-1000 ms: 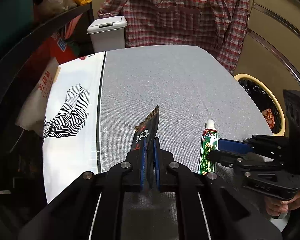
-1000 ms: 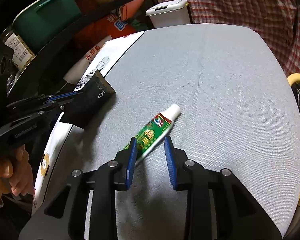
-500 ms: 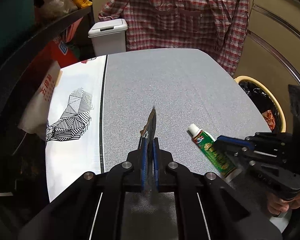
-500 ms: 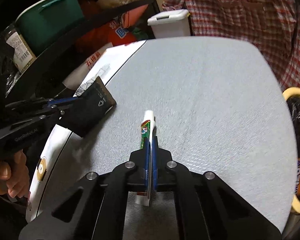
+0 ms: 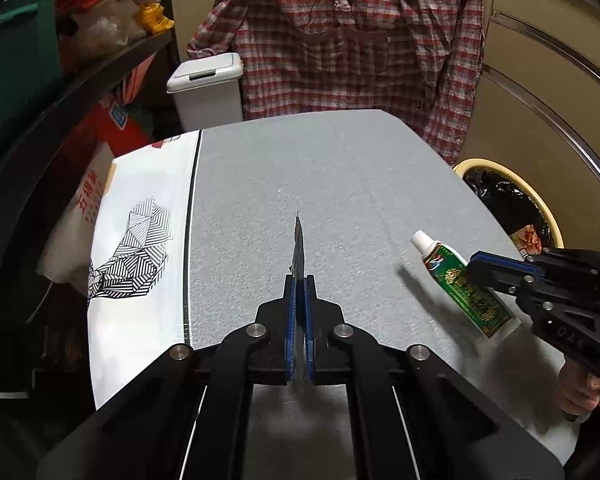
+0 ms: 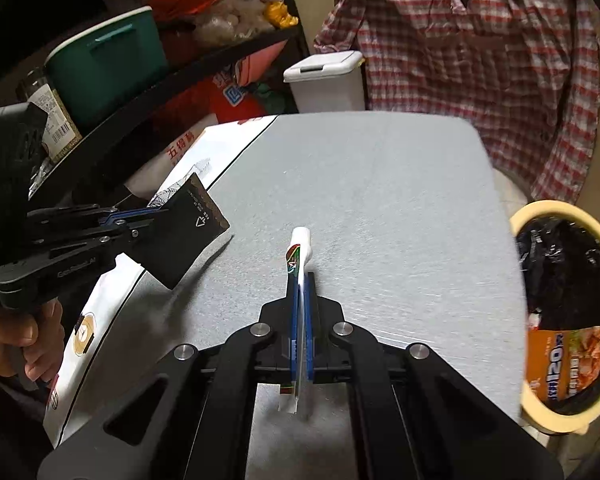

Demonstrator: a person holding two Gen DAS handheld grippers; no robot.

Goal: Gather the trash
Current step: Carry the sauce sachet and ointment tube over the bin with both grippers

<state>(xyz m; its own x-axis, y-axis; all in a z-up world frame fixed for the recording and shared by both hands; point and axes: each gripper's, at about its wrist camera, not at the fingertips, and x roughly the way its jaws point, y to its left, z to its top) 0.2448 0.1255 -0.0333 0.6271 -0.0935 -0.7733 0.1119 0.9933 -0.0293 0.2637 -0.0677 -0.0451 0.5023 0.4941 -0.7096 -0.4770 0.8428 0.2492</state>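
My left gripper point(image 5: 299, 280) is shut on a dark snack wrapper point(image 5: 298, 244), held edge-on above the grey table; the wrapper shows flat and black in the right wrist view point(image 6: 180, 236). My right gripper point(image 6: 300, 280) is shut on a green and white toothpaste tube point(image 6: 298, 252), lifted off the table; the tube point(image 5: 460, 284) and the right gripper point(image 5: 476, 268) also show at the right of the left wrist view. A cream-rimmed trash bin point(image 6: 540, 216) with a black liner stands past the table's right edge, holding an orange packet point(image 6: 564, 364).
The grey table point(image 5: 320, 184) has a white patterned cloth point(image 5: 140, 240) along its left side. A white lidded bin point(image 5: 206, 92) and a hanging plaid shirt point(image 5: 360, 40) are behind it. A dark shelf point(image 6: 160, 80) with a green container stands left.
My right gripper closed on the toothpaste tube and lifted it off the table. The wrapper in my left gripper turned edge-on. Both grippers rose slightly.
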